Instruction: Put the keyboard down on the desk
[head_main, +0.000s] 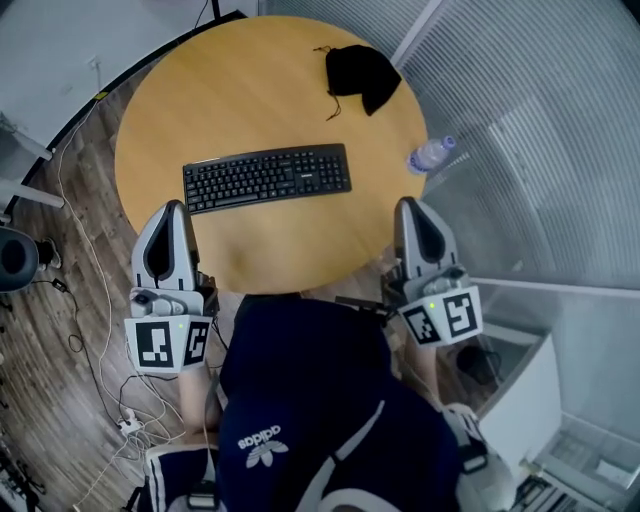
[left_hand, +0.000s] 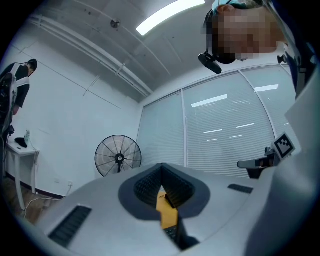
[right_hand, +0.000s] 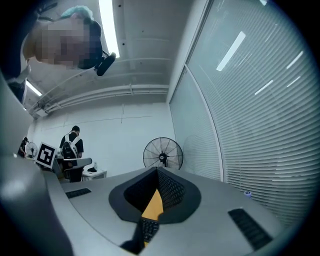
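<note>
A black keyboard (head_main: 266, 177) lies flat on the round wooden desk (head_main: 250, 90), a little towards the near edge, with neither gripper touching it. My left gripper (head_main: 171, 207) hangs over the desk's near left edge, shut and empty. Over the near right edge is my right gripper (head_main: 409, 203), also shut with nothing held. In the left gripper view the shut jaws (left_hand: 161, 169) leave a slit that shows a sliver of desk and keyboard (left_hand: 171, 232). The right gripper view shows the same past its shut jaws (right_hand: 157, 172): a strip of keyboard (right_hand: 148, 229).
A black pouch (head_main: 361, 75) with a cord lies at the desk's far side. A clear water bottle (head_main: 431, 155) lies at the right edge. Cables and a power strip (head_main: 128, 424) run over the wooden floor at the left. A standing fan (left_hand: 118, 156) and blinds are beyond.
</note>
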